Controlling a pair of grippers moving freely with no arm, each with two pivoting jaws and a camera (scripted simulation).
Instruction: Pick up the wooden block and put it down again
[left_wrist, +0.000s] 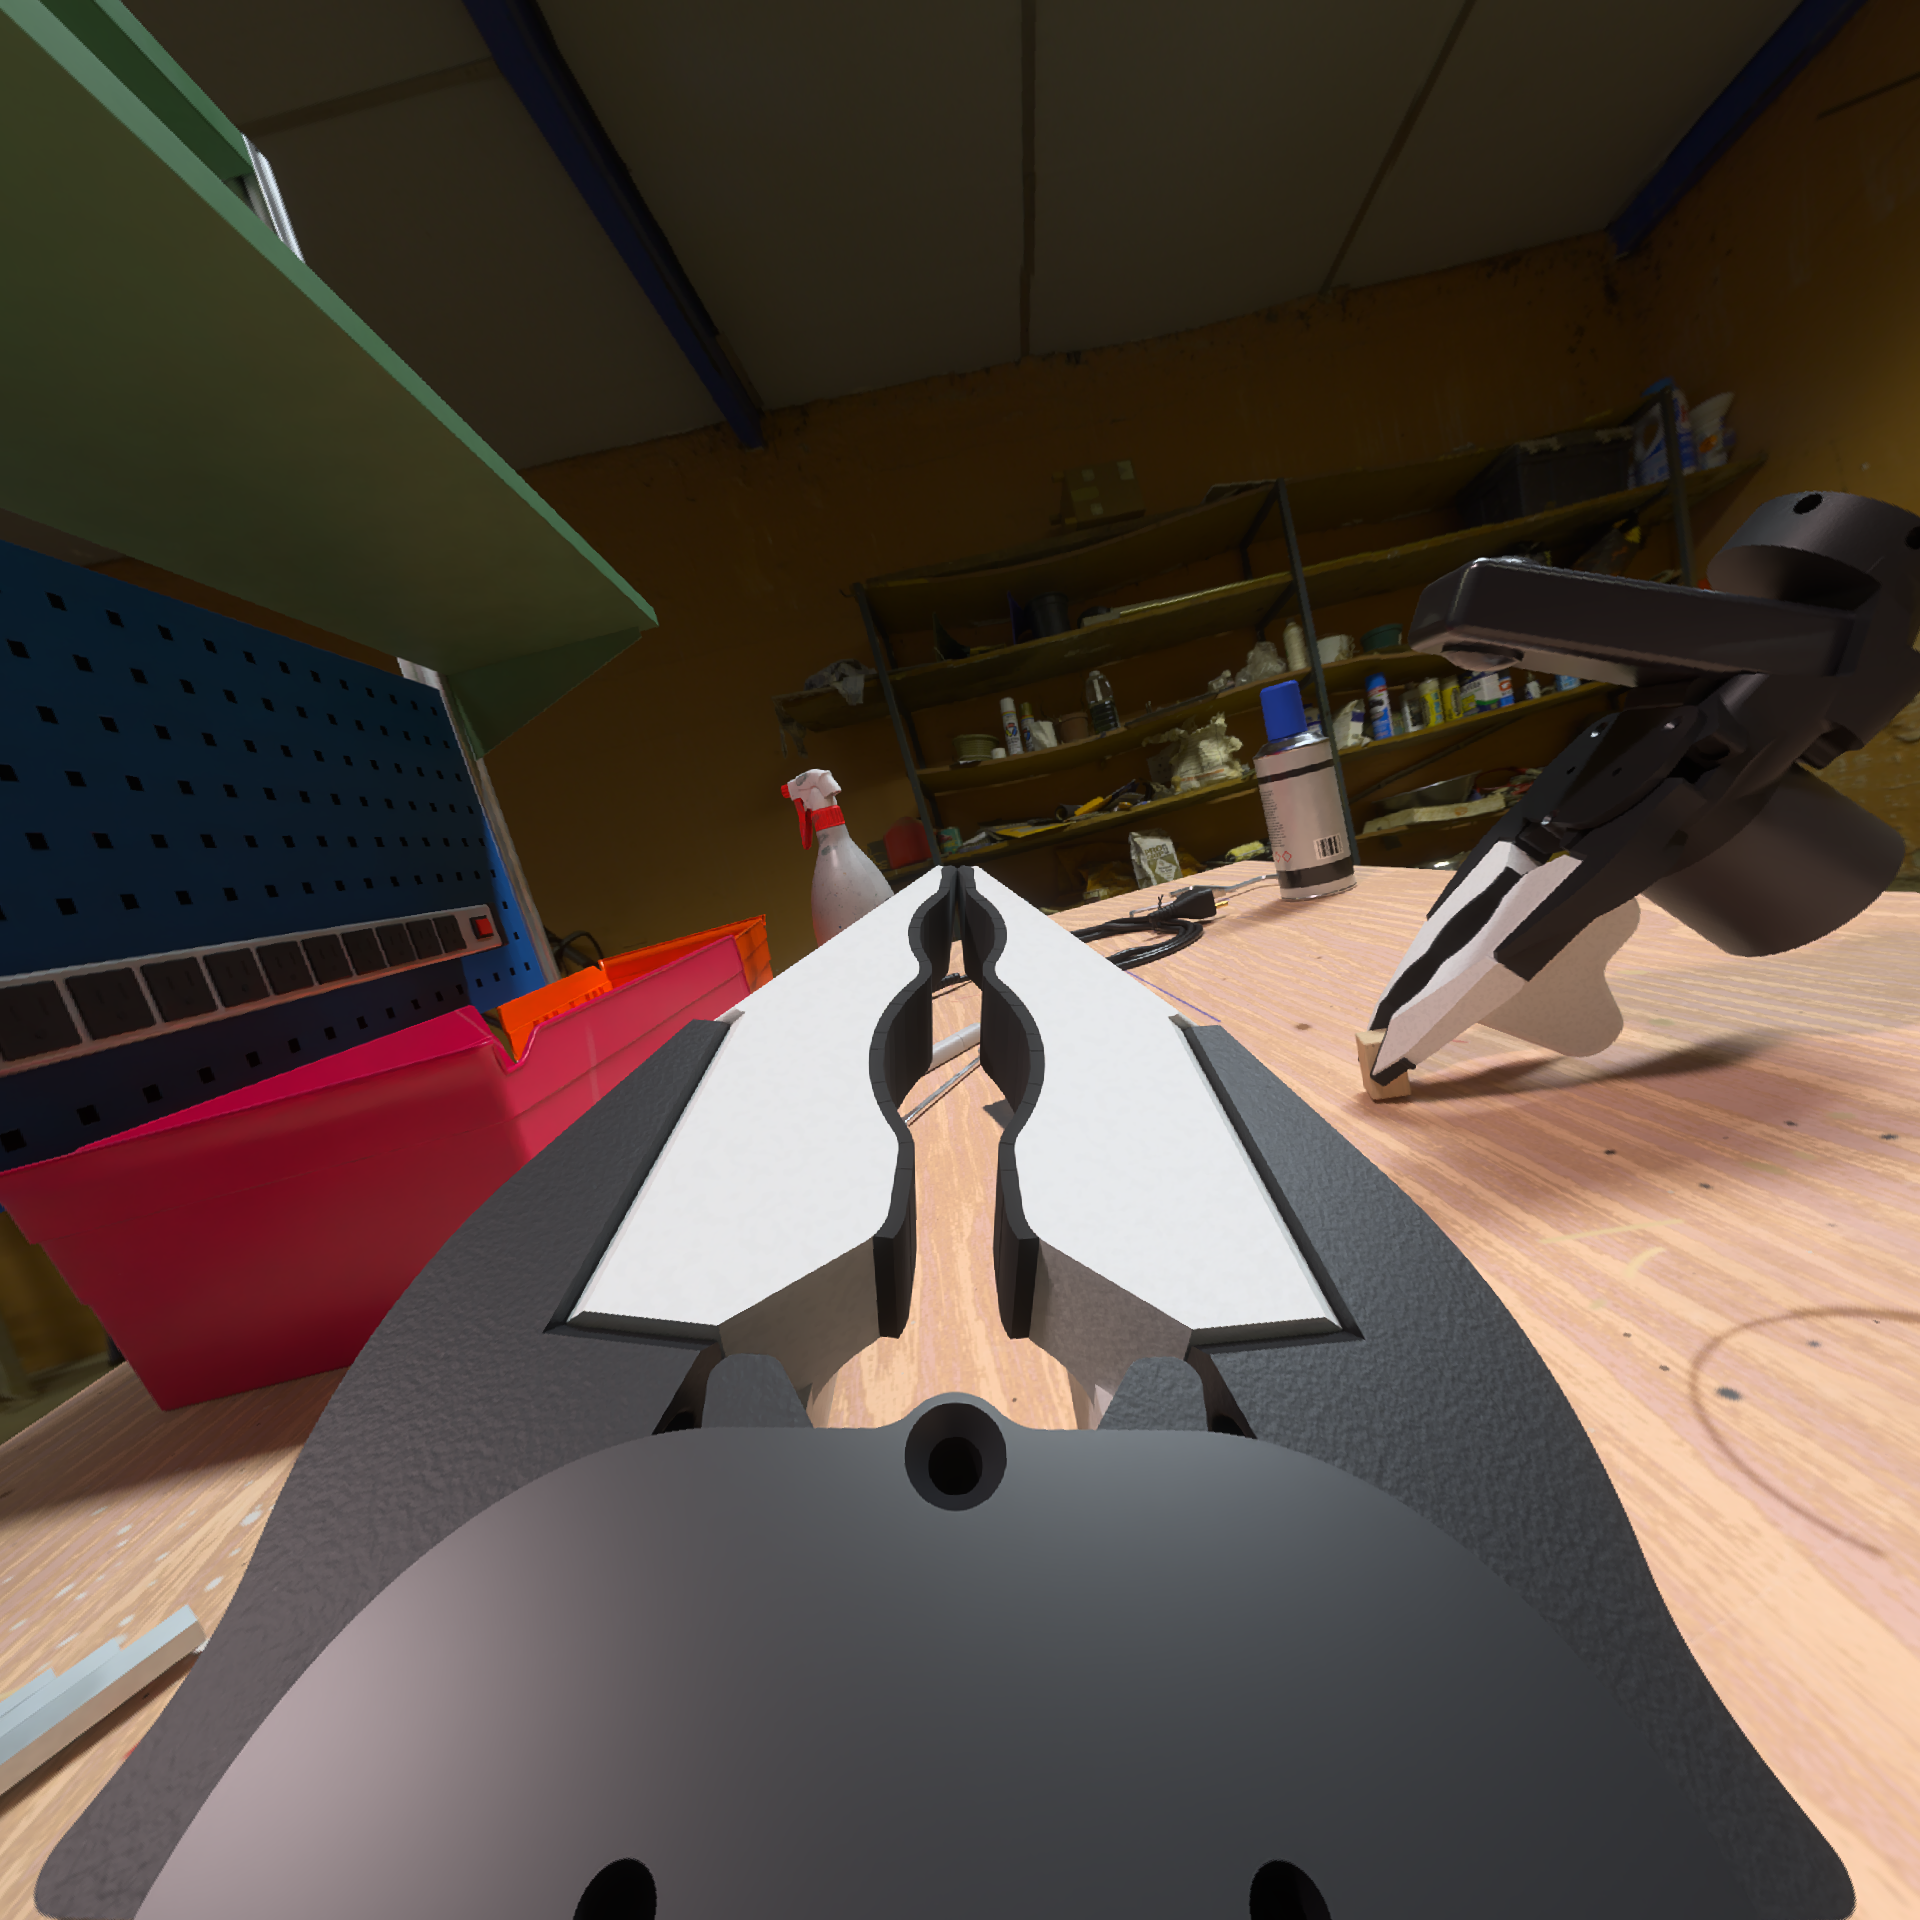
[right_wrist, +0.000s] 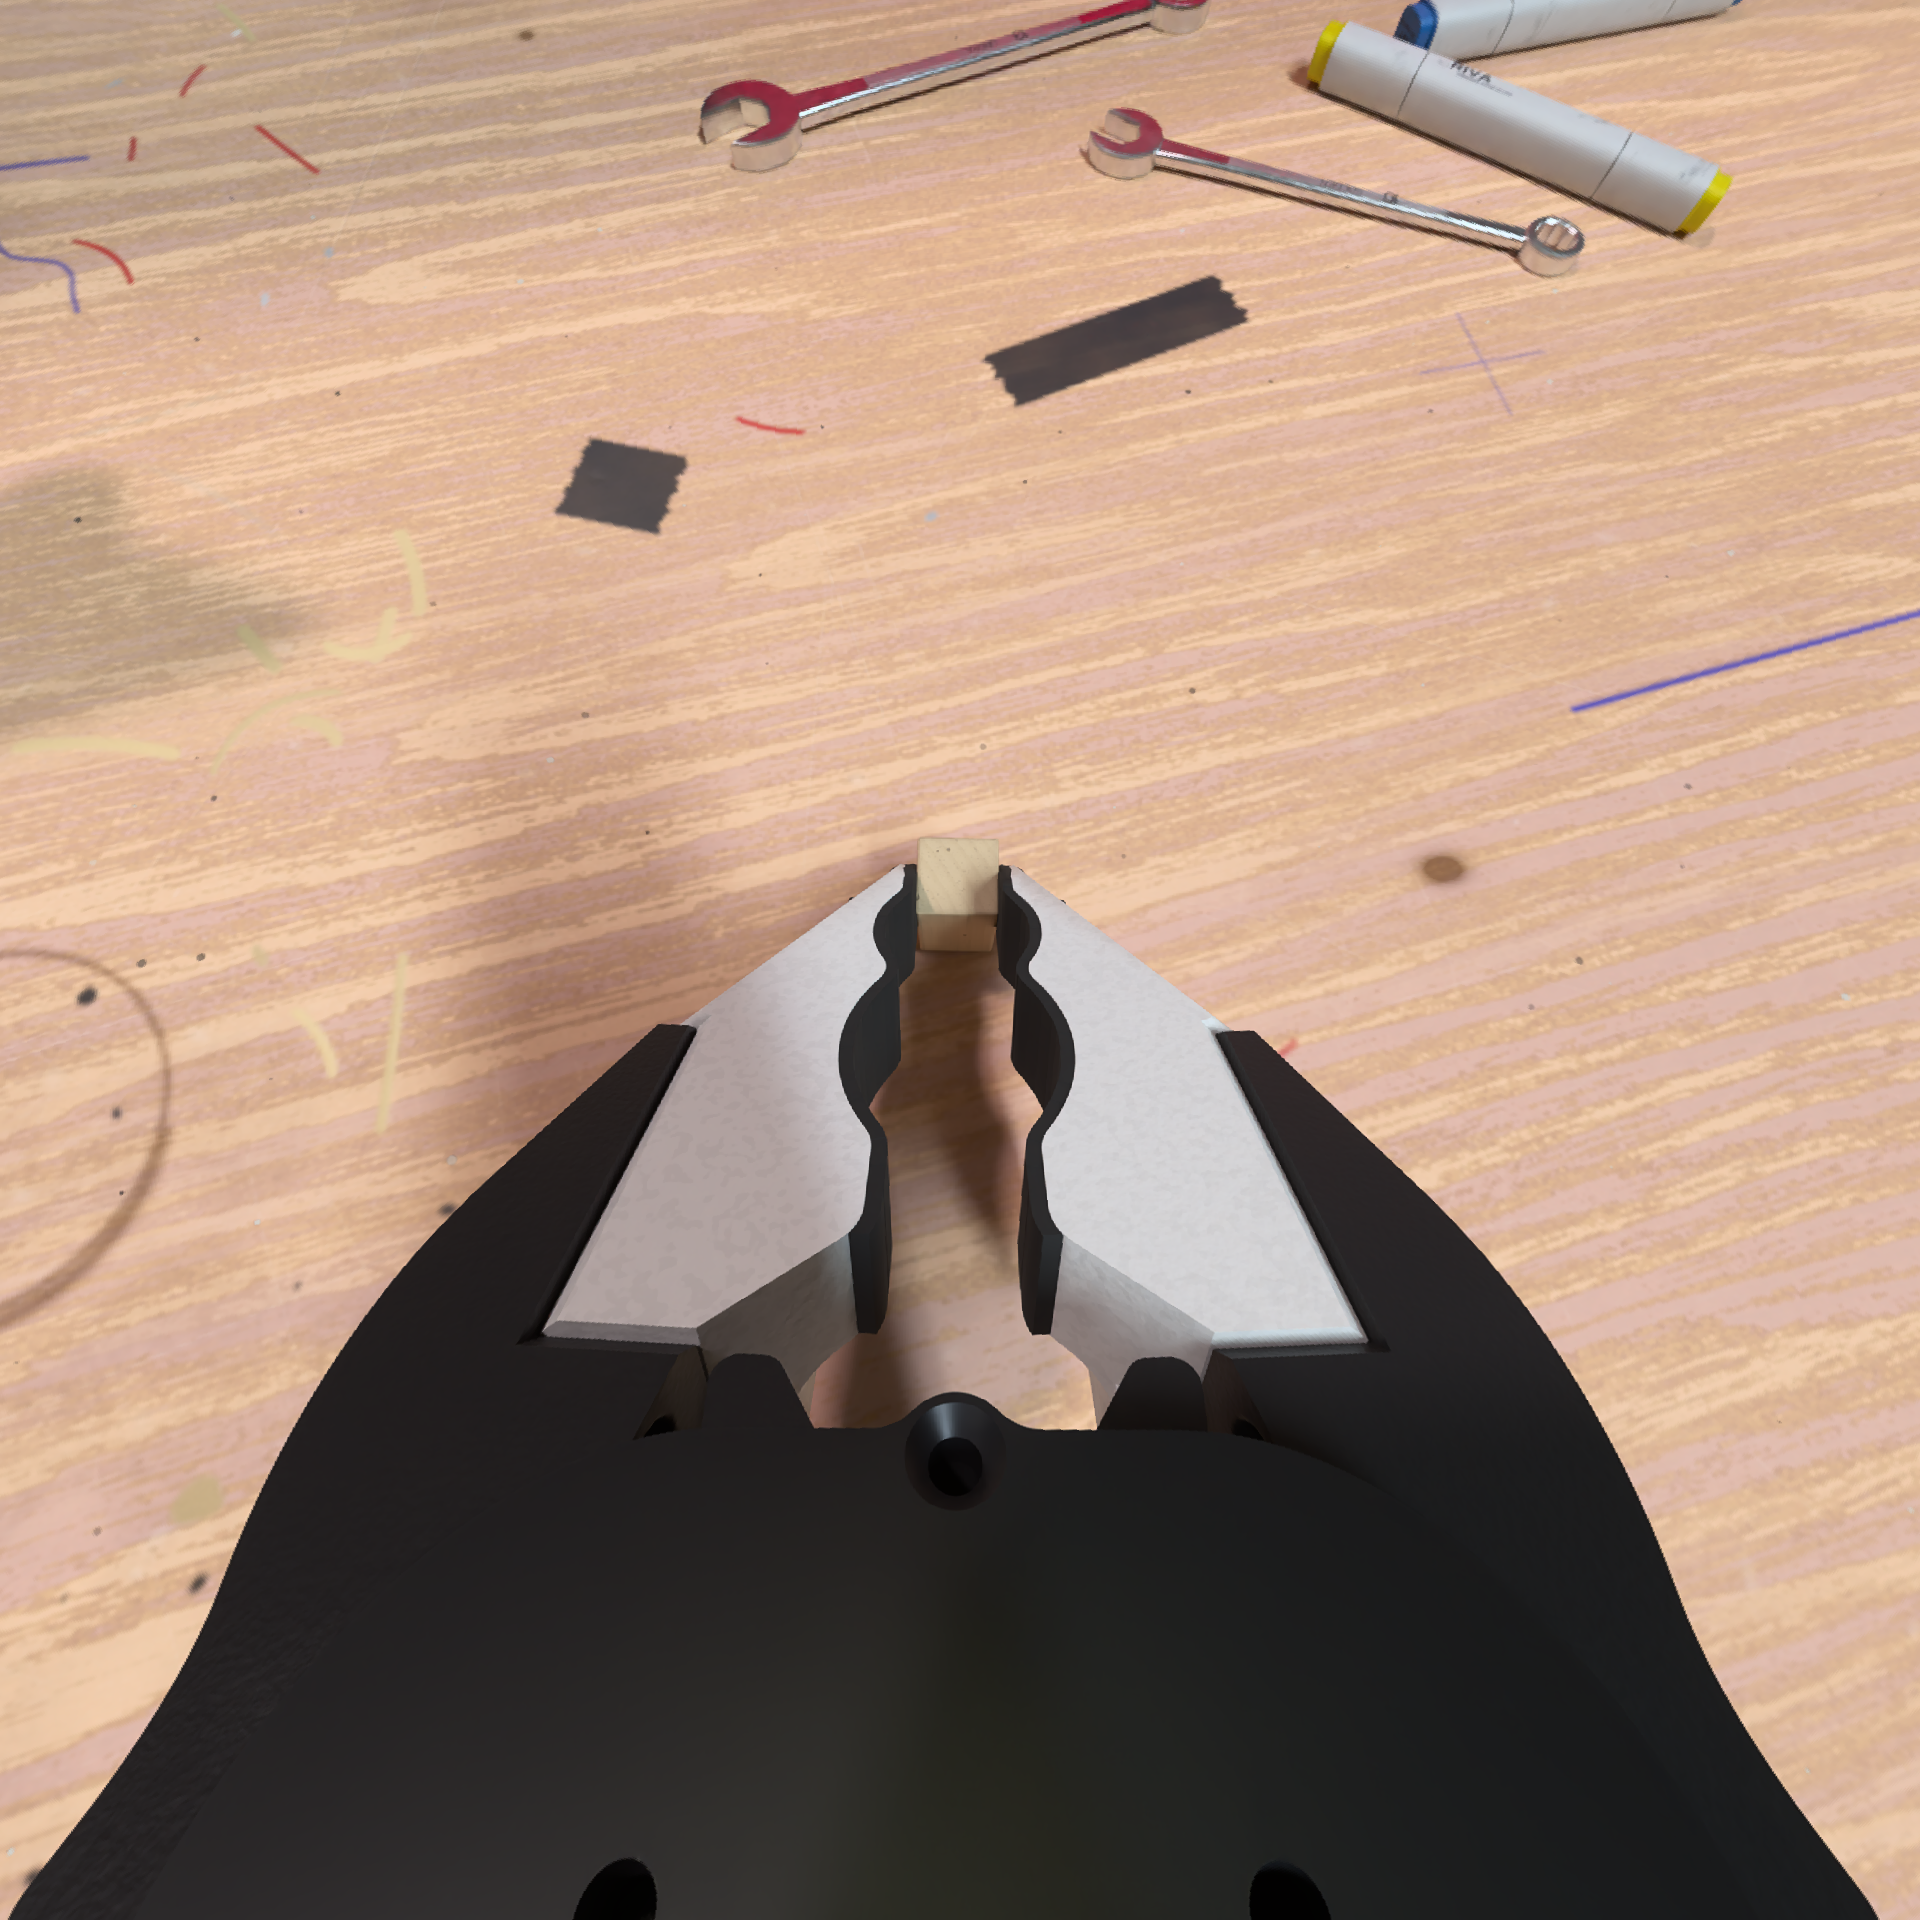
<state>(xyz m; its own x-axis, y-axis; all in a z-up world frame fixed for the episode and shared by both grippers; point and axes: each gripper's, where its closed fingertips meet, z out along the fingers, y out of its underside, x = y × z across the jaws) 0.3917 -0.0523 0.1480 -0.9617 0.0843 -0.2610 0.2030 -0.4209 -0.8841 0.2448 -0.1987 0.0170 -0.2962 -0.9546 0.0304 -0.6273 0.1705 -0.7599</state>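
Wooden block (right_wrist: 956, 896) sits between tips of right gripper (right_wrist: 957, 883), jaws closed against both sides, block on or just above table (right_wrist: 1351, 831). Left gripper (left_wrist: 957, 883) pressed together, empty, well apart.

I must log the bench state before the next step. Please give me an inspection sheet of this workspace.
Surface: wooden bench top, with pen marks, a ring stain and two black tape patches.
Job's things: wooden block between the tips of the right hand-held gripper, at the bench top.
Clutter: two wrenches, two markers, spray can, spray bottle, pink bin.
Grippers: left hand-held gripper shut, holds nothing; right shut on the block.
Cables: black cord lies on the bench.
Surroundings: blue pegboard, power strip, cluttered shelves.
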